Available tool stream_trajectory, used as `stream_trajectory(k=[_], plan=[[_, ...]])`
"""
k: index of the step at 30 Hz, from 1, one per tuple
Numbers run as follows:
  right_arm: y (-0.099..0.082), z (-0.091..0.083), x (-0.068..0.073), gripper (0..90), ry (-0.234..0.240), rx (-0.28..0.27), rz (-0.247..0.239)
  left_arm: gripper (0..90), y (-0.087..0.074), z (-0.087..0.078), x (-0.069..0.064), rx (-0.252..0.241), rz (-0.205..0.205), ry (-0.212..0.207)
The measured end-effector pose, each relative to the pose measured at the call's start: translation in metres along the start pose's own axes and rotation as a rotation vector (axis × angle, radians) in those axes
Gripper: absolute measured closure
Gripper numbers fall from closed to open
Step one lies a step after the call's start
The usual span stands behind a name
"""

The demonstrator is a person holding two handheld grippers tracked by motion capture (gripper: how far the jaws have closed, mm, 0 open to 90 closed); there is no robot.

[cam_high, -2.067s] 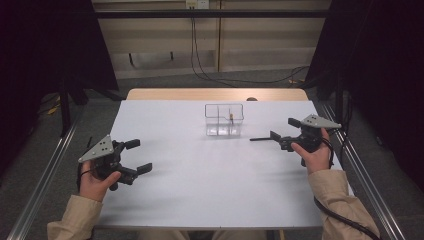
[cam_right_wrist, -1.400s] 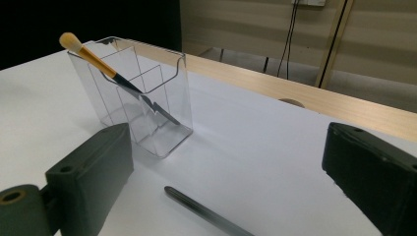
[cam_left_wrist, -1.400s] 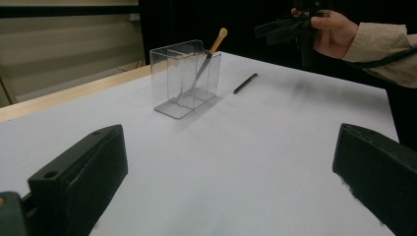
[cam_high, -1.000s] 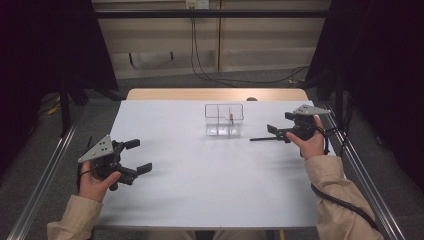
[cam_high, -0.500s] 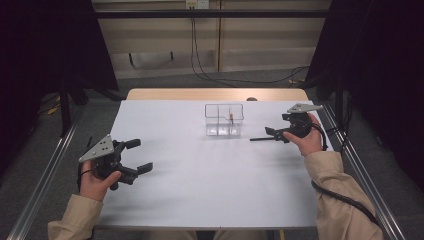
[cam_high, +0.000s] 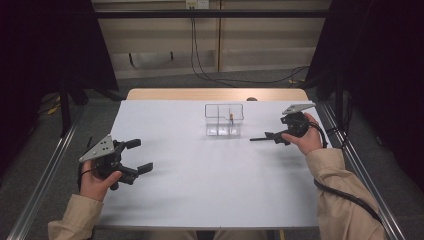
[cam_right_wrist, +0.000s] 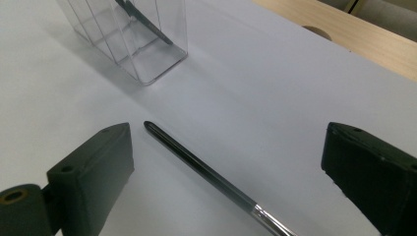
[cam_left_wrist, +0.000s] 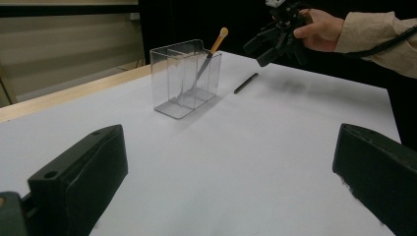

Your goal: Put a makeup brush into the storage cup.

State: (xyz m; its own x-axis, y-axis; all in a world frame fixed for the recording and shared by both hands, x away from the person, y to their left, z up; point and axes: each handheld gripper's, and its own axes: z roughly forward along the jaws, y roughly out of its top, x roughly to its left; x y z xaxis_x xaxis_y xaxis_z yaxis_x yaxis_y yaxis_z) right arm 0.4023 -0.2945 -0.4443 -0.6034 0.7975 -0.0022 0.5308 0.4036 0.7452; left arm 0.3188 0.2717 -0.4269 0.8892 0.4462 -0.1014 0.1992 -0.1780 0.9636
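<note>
A clear plastic box [cam_high: 223, 120] with dividers stands at the far middle of the white table [cam_high: 210, 190]. A thin tool with a yellow tip [cam_high: 231, 118] leans inside it. To the right of the box a thin black stick [cam_high: 258, 138] lies flat on the table. My right gripper [cam_high: 276, 137] hovers open at the stick's right end. In the right gripper view the stick [cam_right_wrist: 206, 173], with a silvery collar, lies between the open jaws of my right gripper [cam_right_wrist: 228, 147], apart from both. My left gripper [cam_high: 139, 156] stands open at the near left, holding nothing.
In the left gripper view the box [cam_left_wrist: 184, 78] and its yellow-tipped tool [cam_left_wrist: 212, 51] stand ahead of my left gripper [cam_left_wrist: 228, 187], with the stick [cam_left_wrist: 246, 82] and the right gripper [cam_left_wrist: 275, 39] beyond. A bare wooden strip [cam_high: 215, 94] runs along the table's far edge.
My right gripper has moved a little left and toward the far side, closing in over the black stick. The stick, the box and my left gripper have stayed put.
</note>
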Motion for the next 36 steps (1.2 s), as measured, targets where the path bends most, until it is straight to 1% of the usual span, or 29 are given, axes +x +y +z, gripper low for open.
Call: stream_trajectory(k=[6,11,13,18,22,27,30,31,33,36], plan=[[0.001,0.004,0.001,5.9,0.006,0.052,-0.018,0.1,0.0,0.0,0.0,-0.001,0.001,0.0],[-0.001,0.009,0.0,7.5,0.025,0.12,-0.038,0.2,0.0,-0.001,0.001,-0.002,0.0,0.002],[-0.001,0.01,0.0,8.0,0.032,0.145,-0.039,0.2,0.0,-0.001,0.001,-0.001,0.0,0.005],[-0.001,0.013,0.0,8.6,0.036,0.184,-0.049,0.2,0.0,0.0,0.001,0.003,-0.001,0.004],[-0.001,0.017,0.0,8.7,0.057,0.239,-0.064,0.2,-0.001,-0.001,0.001,0.002,-0.003,0.006],[-0.001,0.02,-0.001,8.8,0.058,0.284,-0.069,0.2,-0.001,-0.001,0.001,0.003,-0.004,0.004],[0.001,0.022,-0.001,10.4,0.071,0.319,-0.087,0.2,-0.001,-0.001,0.001,0.0,-0.005,0.004],[0.001,0.023,-0.001,10.6,0.072,0.324,-0.102,0.2,-0.001,-0.001,0.001,-0.004,-0.009,0.003],[0.002,0.025,-0.001,11.9,0.075,0.339,-0.115,0.2,-0.001,-0.002,0.002,0.0,-0.003,0.006],[0.002,0.026,-0.001,13.9,0.078,0.358,-0.122,0.3,-0.001,-0.002,0.001,-0.002,-0.006,0.006]])
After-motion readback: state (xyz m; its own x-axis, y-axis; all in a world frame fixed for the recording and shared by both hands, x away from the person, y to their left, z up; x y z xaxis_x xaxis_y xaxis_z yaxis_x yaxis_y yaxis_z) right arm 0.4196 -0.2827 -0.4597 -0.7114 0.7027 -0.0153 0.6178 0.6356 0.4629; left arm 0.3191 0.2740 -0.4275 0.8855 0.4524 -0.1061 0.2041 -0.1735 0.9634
